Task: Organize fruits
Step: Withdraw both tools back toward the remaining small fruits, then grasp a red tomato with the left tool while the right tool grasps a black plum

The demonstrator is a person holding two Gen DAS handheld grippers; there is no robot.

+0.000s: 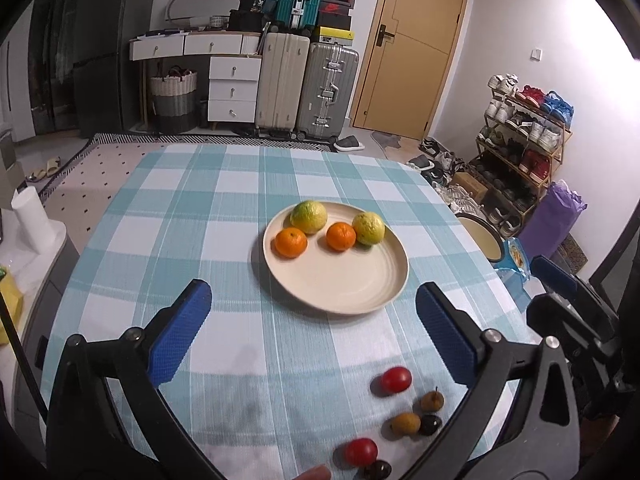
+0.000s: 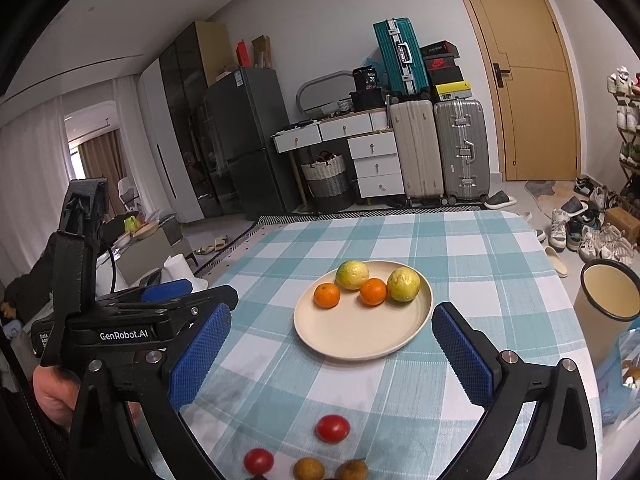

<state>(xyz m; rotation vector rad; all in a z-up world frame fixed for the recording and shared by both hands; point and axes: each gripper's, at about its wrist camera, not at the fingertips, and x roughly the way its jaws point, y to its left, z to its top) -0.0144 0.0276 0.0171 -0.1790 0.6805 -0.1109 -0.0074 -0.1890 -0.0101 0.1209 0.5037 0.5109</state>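
Observation:
A cream plate (image 1: 340, 284) (image 2: 360, 336) sits mid-table and holds two oranges (image 1: 291, 242) (image 2: 327, 295) and two yellow-green citrus fruits (image 1: 309, 217) (image 2: 403, 284). Near the front edge lie two red tomatoes (image 1: 395, 379) (image 2: 332, 428), two brown longans (image 1: 405, 423) (image 2: 308, 469) and two dark fruits (image 1: 430, 425). My left gripper (image 1: 314, 336) is open and empty, above the cloth in front of the plate. My right gripper (image 2: 332, 356) is open and empty, just short of the plate, over the small fruits. The left gripper shows at the left of the right wrist view (image 2: 160, 300).
The table has a teal checked cloth (image 1: 224, 208) (image 2: 480, 264). A cream enamel pot (image 1: 480, 236) (image 2: 608, 292) stands off the table's right edge, beside a blue packet (image 1: 514, 258). A paper roll (image 1: 30, 216) stands at the left. Suitcases, drawers and a shoe rack stand behind.

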